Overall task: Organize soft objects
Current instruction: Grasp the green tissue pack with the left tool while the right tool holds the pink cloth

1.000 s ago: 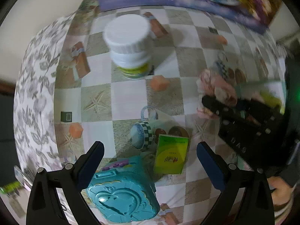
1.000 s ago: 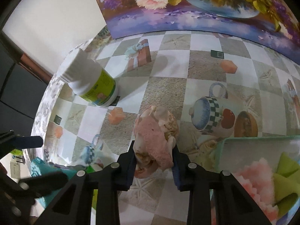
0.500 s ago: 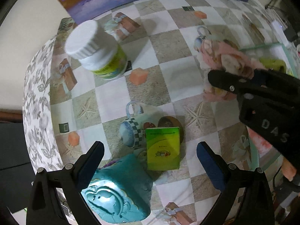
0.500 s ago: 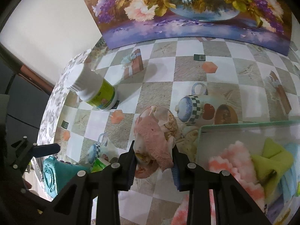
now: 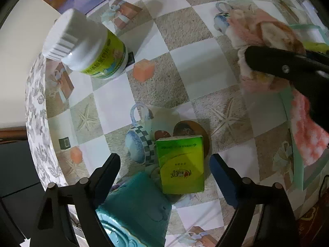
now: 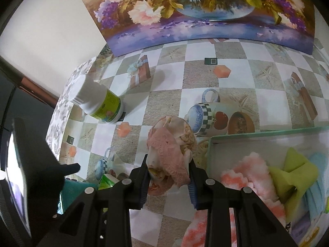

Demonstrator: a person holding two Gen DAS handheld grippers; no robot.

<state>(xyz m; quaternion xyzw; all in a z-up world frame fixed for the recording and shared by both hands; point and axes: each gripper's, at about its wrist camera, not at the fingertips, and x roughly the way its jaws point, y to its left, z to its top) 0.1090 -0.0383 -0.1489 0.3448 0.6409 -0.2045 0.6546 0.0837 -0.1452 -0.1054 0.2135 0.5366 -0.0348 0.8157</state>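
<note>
My right gripper [image 6: 169, 171] is shut on a pink and cream plush toy [image 6: 171, 144] and holds it above the table, just left of a pale green tray [image 6: 211, 144]. The tray holds a pink fluffy cloth [image 6: 248, 175], a yellow-green cloth [image 6: 296, 173] and a light blue cloth [image 6: 318, 177]. In the left wrist view the plush toy [image 5: 261, 30] and right gripper show at the upper right. My left gripper [image 5: 164, 164] is open and empty above a green box [image 5: 181, 162].
A white-capped bottle [image 5: 86, 47] stands at the table's left. A teal heart-embossed case [image 5: 131, 212] lies beside the green box near the front edge. A flower painting [image 6: 205, 10] leans at the back. The checkered tablecloth [image 5: 185, 61] drops off at the left.
My right gripper has lifted the plush toy and carried it right, toward the tray. My left gripper has pulled back and tilted, staying open.
</note>
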